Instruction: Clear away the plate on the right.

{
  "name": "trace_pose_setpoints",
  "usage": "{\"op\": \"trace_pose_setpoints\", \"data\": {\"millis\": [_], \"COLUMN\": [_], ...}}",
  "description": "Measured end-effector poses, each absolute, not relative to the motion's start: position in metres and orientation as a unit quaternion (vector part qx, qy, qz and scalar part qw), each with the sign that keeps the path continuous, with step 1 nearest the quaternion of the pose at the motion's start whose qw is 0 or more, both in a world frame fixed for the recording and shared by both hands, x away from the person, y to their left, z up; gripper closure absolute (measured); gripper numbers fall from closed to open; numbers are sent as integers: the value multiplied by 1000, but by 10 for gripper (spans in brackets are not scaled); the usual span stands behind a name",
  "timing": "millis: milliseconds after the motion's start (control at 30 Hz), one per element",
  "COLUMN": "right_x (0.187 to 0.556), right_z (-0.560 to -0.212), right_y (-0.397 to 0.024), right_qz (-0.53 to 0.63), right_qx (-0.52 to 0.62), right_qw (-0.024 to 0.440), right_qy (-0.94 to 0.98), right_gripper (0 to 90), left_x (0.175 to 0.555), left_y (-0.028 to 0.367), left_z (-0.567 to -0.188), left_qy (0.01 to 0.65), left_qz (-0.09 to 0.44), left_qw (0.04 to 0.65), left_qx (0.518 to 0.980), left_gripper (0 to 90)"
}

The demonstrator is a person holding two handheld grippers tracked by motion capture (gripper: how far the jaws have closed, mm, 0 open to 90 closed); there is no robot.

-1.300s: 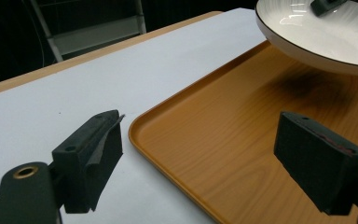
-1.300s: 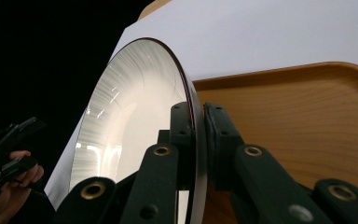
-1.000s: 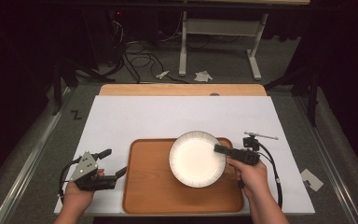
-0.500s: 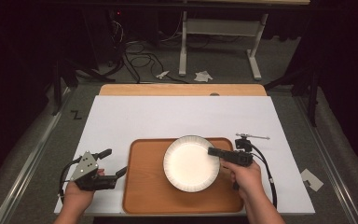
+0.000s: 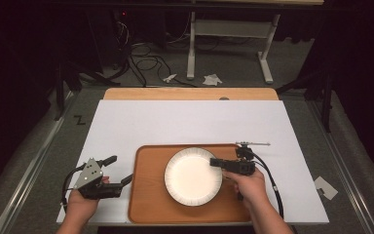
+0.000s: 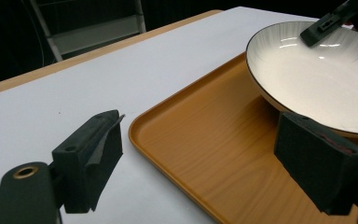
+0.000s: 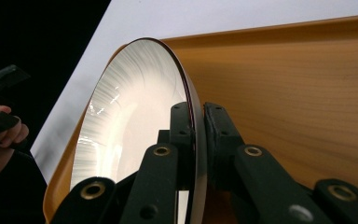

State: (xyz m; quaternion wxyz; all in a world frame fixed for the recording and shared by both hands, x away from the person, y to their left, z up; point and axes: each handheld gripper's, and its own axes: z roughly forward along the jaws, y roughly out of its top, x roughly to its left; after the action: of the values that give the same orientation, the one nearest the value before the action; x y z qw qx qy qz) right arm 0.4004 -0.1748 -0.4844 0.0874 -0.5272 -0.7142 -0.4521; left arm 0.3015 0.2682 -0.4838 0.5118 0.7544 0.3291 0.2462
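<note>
- white plate [image 5: 193, 176] sitting over the middle of the wooden tray [image 5: 146, 204], right rim pinched, far edge looking slightly lifted in the left gripper view.
- right gripper [image 5: 216, 162] clamping the plate's rim, one of the fingers [image 7: 182, 126] on the inner face and the other under it, pressed tight together on the thin edge.
- left gripper [image 5: 120, 170] resting on the desk [image 5: 185, 122] just off the tray's left edge, fingers [image 6: 89, 158] standing wide apart with nothing between them, one over the white desk and one over the tray.
- judging progress: plate gripped and apparently being carried or slid across the tray; setting it down and letting go of the rim not yet done.
- left gripper untouched by any load, likely waiting to steady the tray or take the plate.
</note>
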Motion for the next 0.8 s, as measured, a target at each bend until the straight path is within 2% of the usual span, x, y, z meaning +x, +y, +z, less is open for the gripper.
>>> {"op": "trace_pose_setpoints", "data": {"millis": [800], "right_x": [404], "right_z": [-496], "right_y": [-172], "right_qz": [-417], "right_qx": [-536], "right_qw": [91], "right_qy": [-728], "right_gripper": [840], "left_x": [301], "left_y": [269], "left_z": [-484], "left_qy": [329], "left_qz": [246], "left_qw": [514], "left_qx": [753], "left_gripper": [159]}}
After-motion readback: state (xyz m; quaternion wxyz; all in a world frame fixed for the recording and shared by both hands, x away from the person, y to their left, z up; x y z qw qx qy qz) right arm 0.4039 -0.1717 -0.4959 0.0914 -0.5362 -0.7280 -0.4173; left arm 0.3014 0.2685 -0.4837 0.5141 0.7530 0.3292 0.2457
